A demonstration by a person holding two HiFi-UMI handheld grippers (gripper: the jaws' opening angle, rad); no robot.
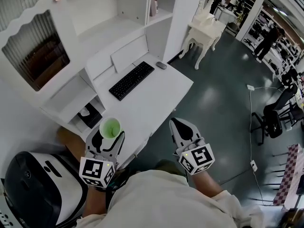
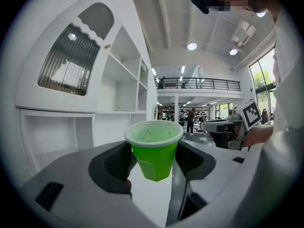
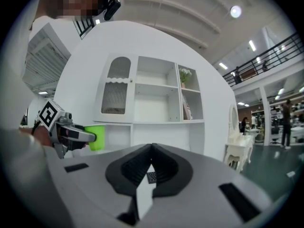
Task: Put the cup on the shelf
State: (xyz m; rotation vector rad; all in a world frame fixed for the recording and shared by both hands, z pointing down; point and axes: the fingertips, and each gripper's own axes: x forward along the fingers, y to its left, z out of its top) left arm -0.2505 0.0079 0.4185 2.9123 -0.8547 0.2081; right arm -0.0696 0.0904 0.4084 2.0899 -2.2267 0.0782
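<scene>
A green plastic cup (image 1: 110, 127) with a white rim stands upright between the jaws of my left gripper (image 1: 110, 136), which is shut on it, above the near edge of the white desk (image 1: 156, 96). In the left gripper view the cup (image 2: 154, 151) is pinched low on its sides by both pads, and the white shelf unit (image 2: 118, 87) rises to the left behind it. My right gripper (image 1: 182, 126) hangs beside the desk's corner, shut with nothing in it. In the right gripper view its tips (image 3: 151, 148) meet, and the cup (image 3: 96, 137) shows at the left before the shelves (image 3: 152, 99).
A black keyboard (image 1: 131, 80) and a mouse (image 1: 161, 65) lie on the desk. Open cubbies (image 1: 88, 113) sit under the hutch at the left. A white ornate side table (image 1: 206, 30) stands further back and a black office chair (image 1: 273, 120) at the right.
</scene>
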